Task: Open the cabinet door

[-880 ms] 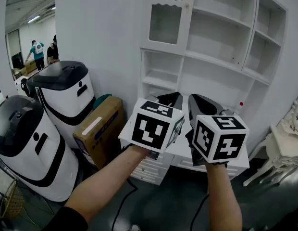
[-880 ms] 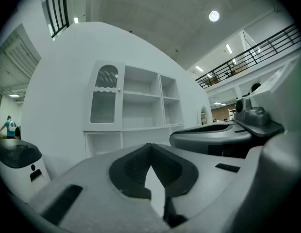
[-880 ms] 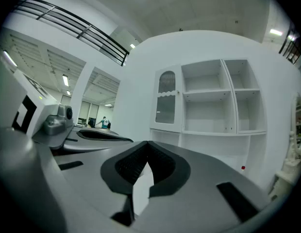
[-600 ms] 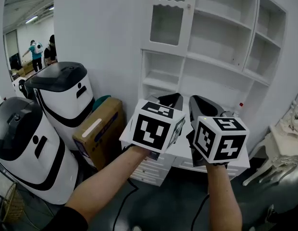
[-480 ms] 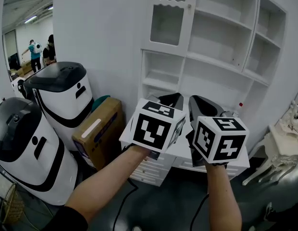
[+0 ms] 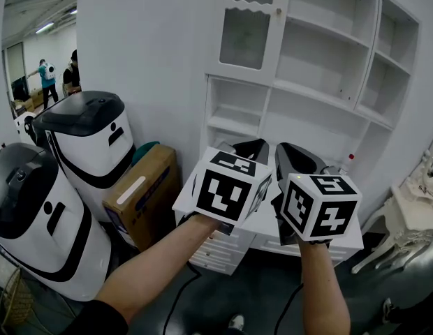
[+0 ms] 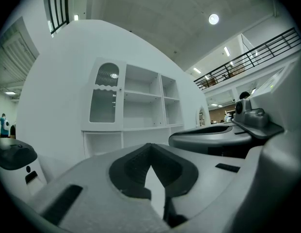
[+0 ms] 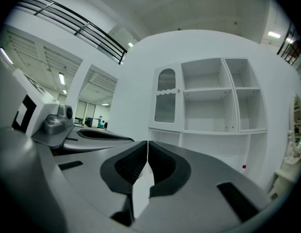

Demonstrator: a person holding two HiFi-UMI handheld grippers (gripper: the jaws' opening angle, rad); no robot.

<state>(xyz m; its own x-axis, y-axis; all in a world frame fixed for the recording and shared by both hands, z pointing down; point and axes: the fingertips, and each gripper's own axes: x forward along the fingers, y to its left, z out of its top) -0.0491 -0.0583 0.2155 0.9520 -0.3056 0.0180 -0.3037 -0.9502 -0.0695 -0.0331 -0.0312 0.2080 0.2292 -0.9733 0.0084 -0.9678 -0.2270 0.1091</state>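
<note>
Black ribbed pads (image 8: 132, 166) meet at their tips on both tools: the left gripper (image 7: 149, 154) and the right gripper (image 8: 147, 152) have their jaws closed on nothing. They hover side by side, low before the white counter (image 6: 350, 240). They have barely shifted from a second ago, so the reach seems not to have begun. Well above them, the glass-paned cabinet door (image 6: 248, 30) stands closed, with its small knob (image 6: 277, 11) at the right edge, untouched.
</note>
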